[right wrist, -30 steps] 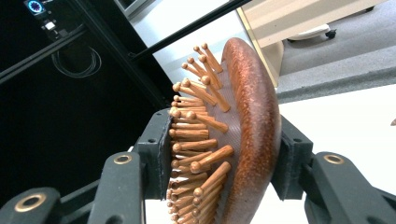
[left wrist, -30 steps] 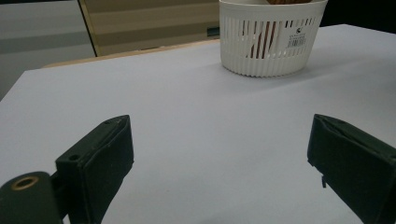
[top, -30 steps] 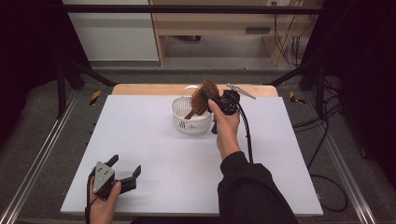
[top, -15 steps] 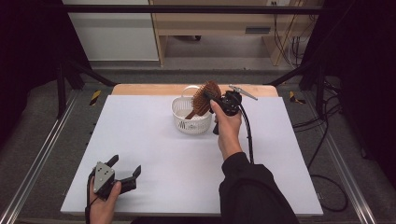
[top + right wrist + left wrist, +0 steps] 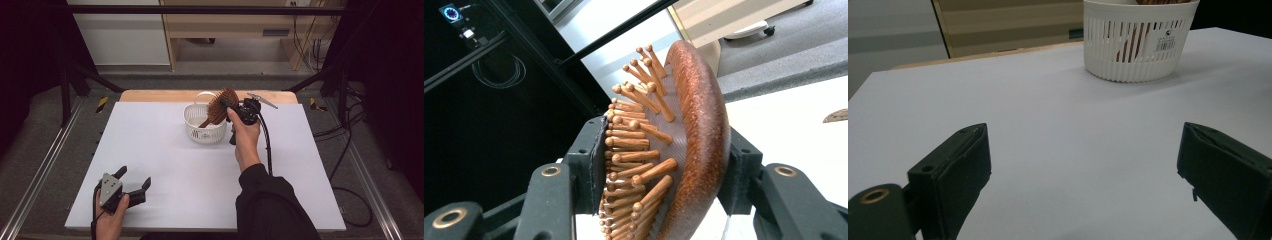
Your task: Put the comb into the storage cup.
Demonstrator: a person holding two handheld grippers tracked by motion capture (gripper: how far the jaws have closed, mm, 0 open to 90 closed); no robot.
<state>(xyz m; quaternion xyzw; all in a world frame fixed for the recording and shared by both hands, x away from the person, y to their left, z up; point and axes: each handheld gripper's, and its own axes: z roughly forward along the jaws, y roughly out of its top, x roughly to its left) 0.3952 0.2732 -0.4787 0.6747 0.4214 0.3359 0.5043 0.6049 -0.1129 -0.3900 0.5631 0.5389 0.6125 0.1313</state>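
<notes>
Right tool (image 5: 234, 111) clamps the wooden hairbrush (image 5: 220, 106), handle down in the white basket (image 5: 196, 131). Jaws just eased slightly; release gently. Left tool (image 5: 134, 180) gapes, idle on the tabletop (image 5: 165, 165).

A white table (image 5: 165, 165) stands on grey floor (image 5: 45, 135), with a wooden cabinet (image 5: 235, 30) behind.

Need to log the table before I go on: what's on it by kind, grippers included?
Wooden hairbrush: 1, clamped in the right gripper, handle down in the basket
White slotted basket: 1
Grippers: 2, with the left gripper open near the front edge of the white table
Total: 4
</notes>
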